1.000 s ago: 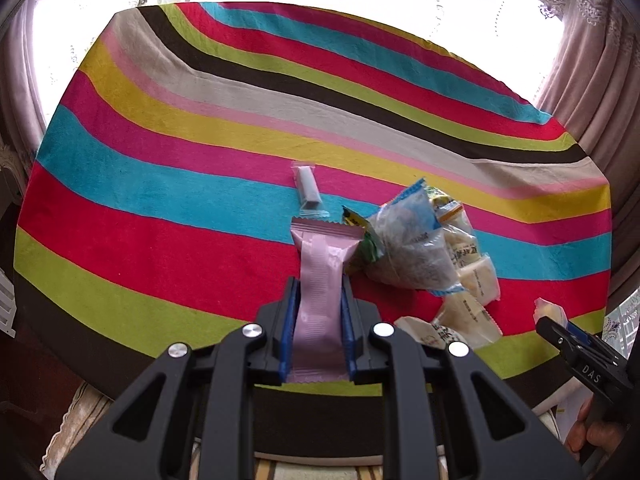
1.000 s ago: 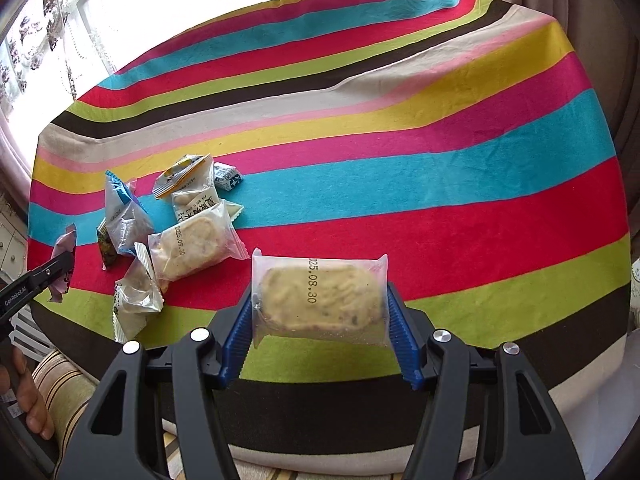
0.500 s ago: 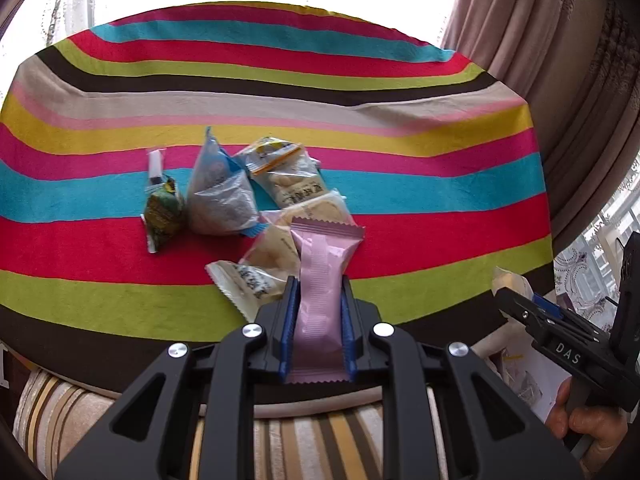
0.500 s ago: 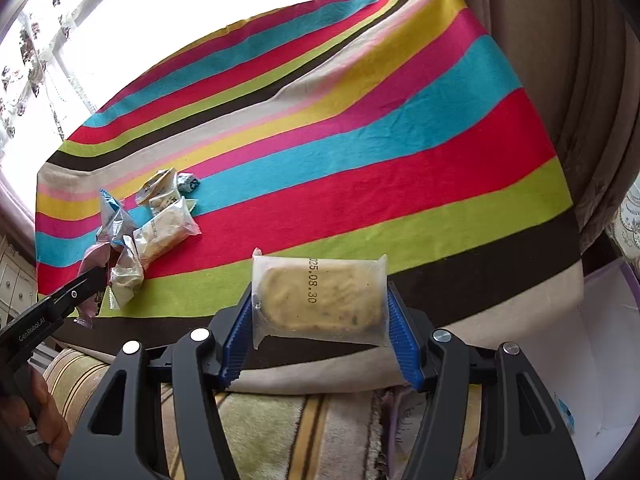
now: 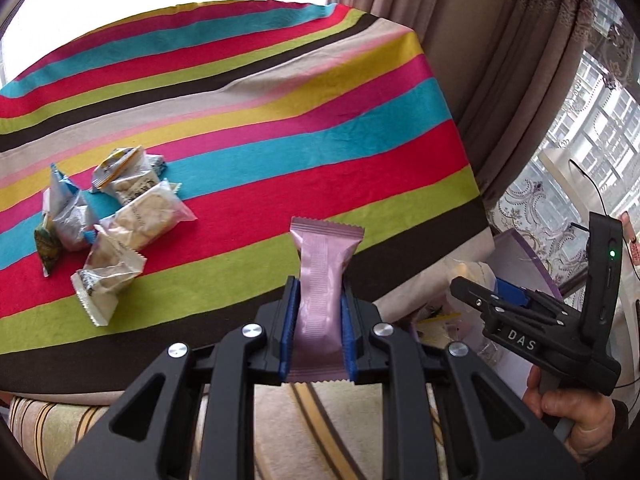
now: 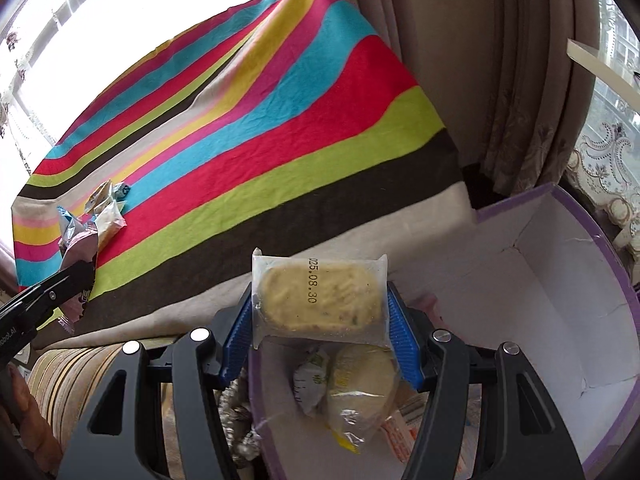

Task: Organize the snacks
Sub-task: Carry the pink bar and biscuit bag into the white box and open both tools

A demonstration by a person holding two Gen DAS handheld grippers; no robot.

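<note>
Beside the striped counter (image 5: 280, 152), the left gripper (image 5: 318, 332) stays clamped on a pink snack bar (image 5: 322, 280), and the right gripper (image 6: 320, 320) on a clear-wrapped biscuit (image 6: 320, 296). Both have swung away from the counter's middle since a second ago. Only the right view shows the purple-edged box (image 6: 560, 280) beneath, already holding packets (image 6: 356, 388). Only the left view clearly shows the loose snack pile (image 5: 108, 216).
</note>
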